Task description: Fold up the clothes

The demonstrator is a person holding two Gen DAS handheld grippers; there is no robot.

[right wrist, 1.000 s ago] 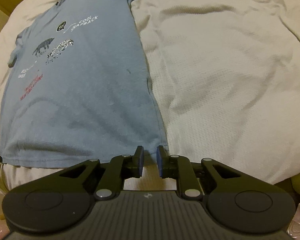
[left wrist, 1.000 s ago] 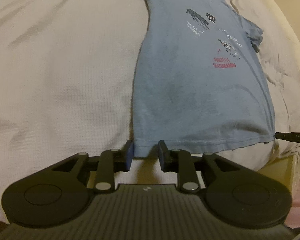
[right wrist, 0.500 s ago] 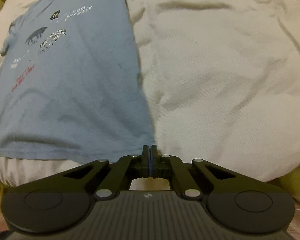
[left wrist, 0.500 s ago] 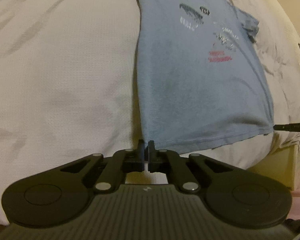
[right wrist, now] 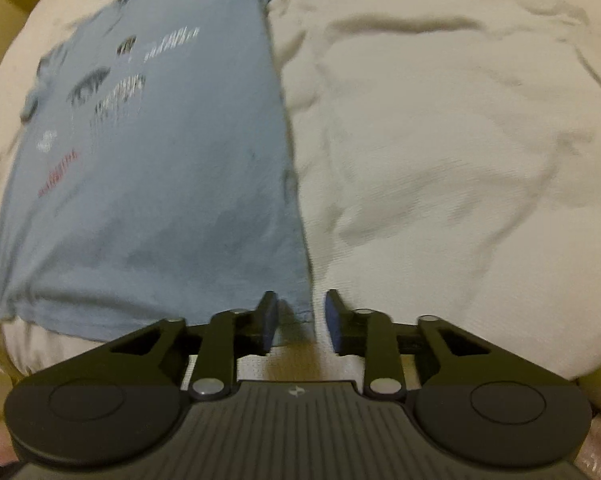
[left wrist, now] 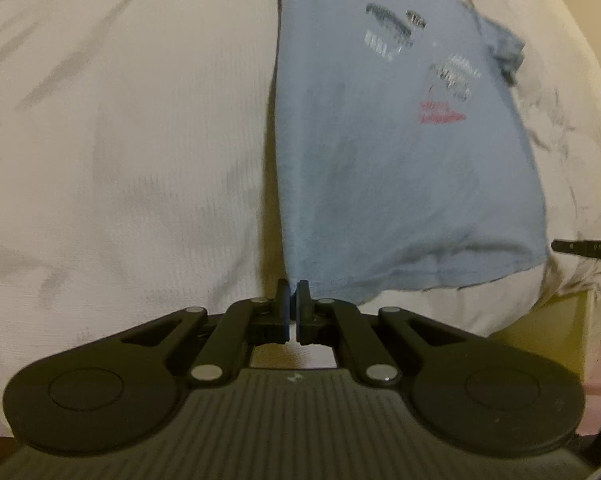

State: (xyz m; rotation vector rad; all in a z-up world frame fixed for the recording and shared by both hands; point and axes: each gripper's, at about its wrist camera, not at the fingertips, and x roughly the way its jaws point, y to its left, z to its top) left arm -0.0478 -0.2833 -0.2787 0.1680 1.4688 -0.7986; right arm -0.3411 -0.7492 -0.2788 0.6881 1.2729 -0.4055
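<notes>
— Nearest the lens?
— The left gripper (left wrist: 292, 294), fingers pinched together on the hem corner of the blue T-shirt (left wrist: 380, 160). The right gripper (right wrist: 298, 308) is spread wide, straddling the opposite hem corner.
— Beyond?
— The shirt lies flat, print up, on a white bedspread (right wrist: 440, 160).

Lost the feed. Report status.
Left gripper shut on shirt hem corner. Right gripper open around other corner. Shirt flat on blanket. Nothing in the way.
</notes>
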